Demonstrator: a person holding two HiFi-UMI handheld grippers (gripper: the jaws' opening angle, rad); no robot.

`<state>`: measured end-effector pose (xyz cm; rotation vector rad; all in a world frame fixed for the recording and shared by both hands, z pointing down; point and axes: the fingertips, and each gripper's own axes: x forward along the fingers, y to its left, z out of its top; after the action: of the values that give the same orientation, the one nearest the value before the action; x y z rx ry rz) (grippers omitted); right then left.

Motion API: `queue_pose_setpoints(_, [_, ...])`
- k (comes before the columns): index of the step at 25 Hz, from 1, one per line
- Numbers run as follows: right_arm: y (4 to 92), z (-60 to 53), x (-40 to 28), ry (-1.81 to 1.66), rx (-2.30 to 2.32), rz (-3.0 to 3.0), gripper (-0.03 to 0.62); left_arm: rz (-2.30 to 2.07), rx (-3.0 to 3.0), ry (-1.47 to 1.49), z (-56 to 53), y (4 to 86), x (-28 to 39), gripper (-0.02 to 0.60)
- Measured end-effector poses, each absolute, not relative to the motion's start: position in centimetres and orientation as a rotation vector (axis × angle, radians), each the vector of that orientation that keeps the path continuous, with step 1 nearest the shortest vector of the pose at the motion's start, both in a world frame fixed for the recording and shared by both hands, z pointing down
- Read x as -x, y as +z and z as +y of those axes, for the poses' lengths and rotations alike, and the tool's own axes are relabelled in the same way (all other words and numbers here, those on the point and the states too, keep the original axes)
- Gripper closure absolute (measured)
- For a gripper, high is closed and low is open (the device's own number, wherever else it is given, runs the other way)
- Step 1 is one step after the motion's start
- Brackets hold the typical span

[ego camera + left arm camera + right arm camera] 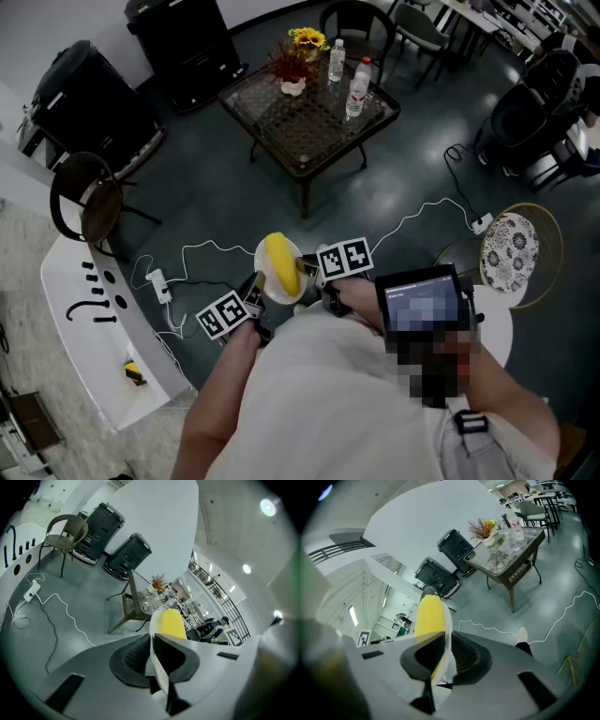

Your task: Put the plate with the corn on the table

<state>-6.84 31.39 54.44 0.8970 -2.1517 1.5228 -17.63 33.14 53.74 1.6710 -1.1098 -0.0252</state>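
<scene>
A small white plate (268, 281) carrying a yellow corn cob (279, 262) is held in the air over the dark floor, close to the person's body. My left gripper (257, 285) is shut on the plate's left rim and my right gripper (306, 266) on its right rim. In the left gripper view the plate's edge (158, 670) stands pinched between the jaws, with the corn (169, 623) beyond it. The right gripper view shows the same, plate rim (447, 637) clamped and corn (427, 616) behind. The glass-topped wicker table (281, 131) stands some way ahead.
On the table are a flower pot (292, 70) and two water bottles (357, 89). A white cable with a power strip (159, 284) lies on the floor. A wicker chair (89, 202), black cases (84, 103), a white counter (84, 319) and a patterned stool (509, 248) surround the floor space.
</scene>
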Motion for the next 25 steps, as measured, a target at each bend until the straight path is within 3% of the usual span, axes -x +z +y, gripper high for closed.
queue_pose_setpoints(25, [54.64,31.1,7.22,1.549,-0.882,-2.152,0.546,-1.113,-1.677,-0.026,32.99,54.19,17.96,0.546])
